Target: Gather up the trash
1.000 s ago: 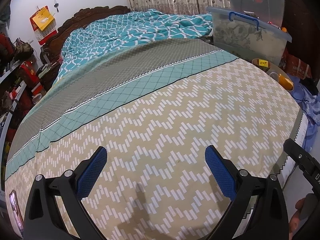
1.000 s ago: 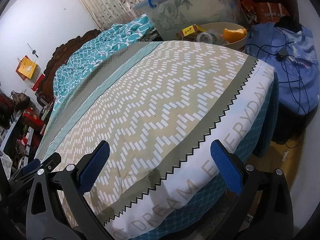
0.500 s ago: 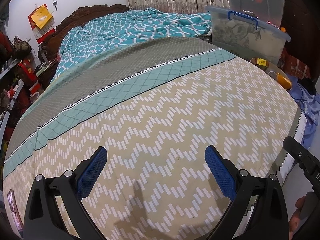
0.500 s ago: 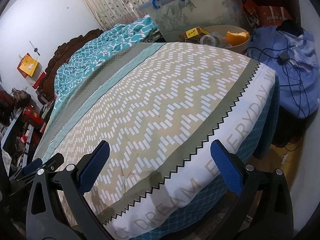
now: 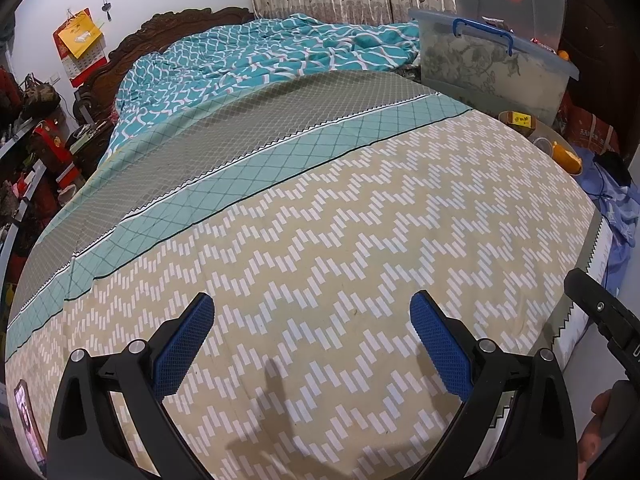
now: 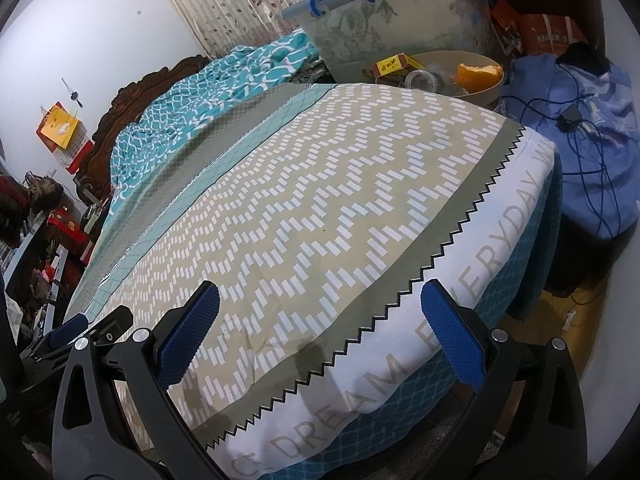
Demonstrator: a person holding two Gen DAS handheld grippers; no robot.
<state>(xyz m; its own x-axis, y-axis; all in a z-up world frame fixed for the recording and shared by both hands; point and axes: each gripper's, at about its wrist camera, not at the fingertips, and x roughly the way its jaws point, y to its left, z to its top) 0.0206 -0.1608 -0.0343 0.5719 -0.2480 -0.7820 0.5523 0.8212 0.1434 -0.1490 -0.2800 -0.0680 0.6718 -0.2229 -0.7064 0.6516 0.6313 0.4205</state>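
— Over the foot of the bed (image 5: 320,240), what are both tools doing?

— Left gripper (image 5: 312,344) hangs above the zigzag sheet, blue pads spread wide, nothing between them. Right gripper (image 6: 320,332) sits at the bed's corner, over the sawtooth border and the white band with grey lettering; its pads are also spread wide and empty.

— Where's the trash?

— Well ahead of the right gripper, off the far corner of the bed: a round beige basin (image 6: 476,90) with bits in it. Orange peel (image 6: 478,74) leans on its right side, a yellow box (image 6: 394,66) lies at its left rim, and a small clear cup (image 6: 420,79) sits between them. From the left gripper the same basin (image 5: 560,140) is far ahead and to the right, mostly hidden by the mattress edge.

— What else is around it?

— A clear storage bin (image 6: 400,20) with a blue latch stands just behind the basin. Right of the basin, a heap of blue cloth (image 6: 580,128) with dark cables across it. A rumpled teal quilt (image 5: 260,60) lies at the head end, far ahead of the left gripper.

— Any hand visible?

— Part of a hand (image 5: 604,432) at the lower right edge of the left view, beside the right tool's black frame.
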